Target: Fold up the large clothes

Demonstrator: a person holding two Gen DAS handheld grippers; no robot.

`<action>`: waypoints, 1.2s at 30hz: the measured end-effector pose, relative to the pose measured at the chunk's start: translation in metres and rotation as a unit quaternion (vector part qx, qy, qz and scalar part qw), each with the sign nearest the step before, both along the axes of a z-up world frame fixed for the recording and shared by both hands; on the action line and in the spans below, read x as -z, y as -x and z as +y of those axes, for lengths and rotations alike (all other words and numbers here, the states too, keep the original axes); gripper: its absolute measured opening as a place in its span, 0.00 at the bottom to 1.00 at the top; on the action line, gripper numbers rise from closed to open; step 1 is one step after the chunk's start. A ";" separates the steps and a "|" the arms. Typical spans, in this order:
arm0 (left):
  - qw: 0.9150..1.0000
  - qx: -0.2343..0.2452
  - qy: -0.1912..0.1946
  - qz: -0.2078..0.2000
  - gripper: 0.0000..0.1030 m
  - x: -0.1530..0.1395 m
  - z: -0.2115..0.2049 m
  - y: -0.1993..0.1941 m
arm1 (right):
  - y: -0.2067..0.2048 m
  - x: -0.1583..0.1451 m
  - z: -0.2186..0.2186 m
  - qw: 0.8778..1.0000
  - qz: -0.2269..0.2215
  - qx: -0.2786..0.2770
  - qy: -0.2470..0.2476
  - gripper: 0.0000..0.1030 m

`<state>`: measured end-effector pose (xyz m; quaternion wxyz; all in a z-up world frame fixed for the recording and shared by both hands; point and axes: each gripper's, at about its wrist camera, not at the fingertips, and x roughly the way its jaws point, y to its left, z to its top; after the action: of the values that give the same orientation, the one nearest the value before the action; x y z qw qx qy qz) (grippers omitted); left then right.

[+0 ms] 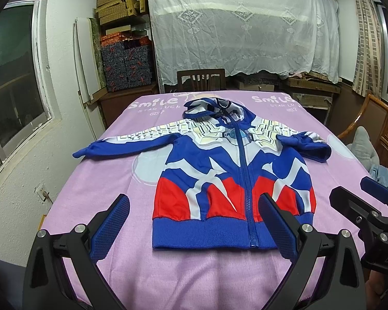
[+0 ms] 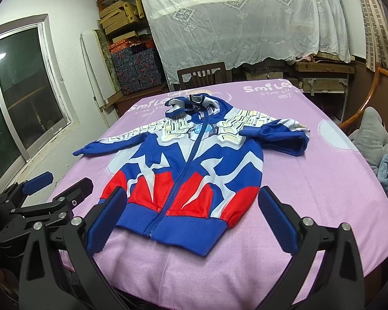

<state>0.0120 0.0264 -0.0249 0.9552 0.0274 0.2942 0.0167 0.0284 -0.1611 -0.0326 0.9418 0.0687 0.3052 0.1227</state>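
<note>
Bench (image 1: 95, 180): covered in a lilac cloth (image 1: 194, 271) printed with "Smile" lettering along its far edge; it filled the foreground of a cluttered storeroom.

Left tongs (image 1: 194, 228): nearest the left camera, blue-padded fingers (image 1: 111, 230) spread wide, holding nothing, poised above the near edge of the bench and framing the garment's hem.

Right tongs (image 2: 191, 222): likewise spread wide and empty, beside the left pair at the near edge of the bench.

Hooded jacket (image 1: 227, 170): blue, red and white, zipped shut, laid flat face-up at mid-bench. Ribbed blue hem (image 1: 201, 235) nearest; hood (image 1: 214, 108) at the far end. One sleeve (image 1: 121, 142) lay stretched straight out toward the window side; the other sleeve (image 1: 305, 144) was bent back on itself, cuff against the chest.

Wooden chair (image 1: 201, 78): just beyond the far edge of the bench.

White lace sheet (image 1: 240, 25): draped over stacked furniture behind.

Shelves of patterned boxes (image 1: 128, 62): rear left.

Window (image 1: 10, 77): left wall, dark.
</note>
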 end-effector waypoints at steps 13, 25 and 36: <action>1.000 0.000 -0.001 0.004 0.97 0.002 -0.004 0.000 | -0.001 0.002 0.001 1.000 0.002 -0.001 -0.001 0.96; 1.000 0.002 0.003 0.019 0.97 0.002 -0.003 -0.003 | 0.003 0.013 0.004 1.000 0.014 -0.003 -0.008 0.96; 0.986 -0.018 0.116 0.122 0.97 0.041 0.068 -0.046 | -0.029 0.063 -0.046 0.985 0.135 -0.002 -0.104 0.96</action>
<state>0.0581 0.0944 -0.0663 0.9082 -0.0870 0.4094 -0.0037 0.0577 -0.2074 -0.0954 0.8797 0.1817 0.4149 0.1448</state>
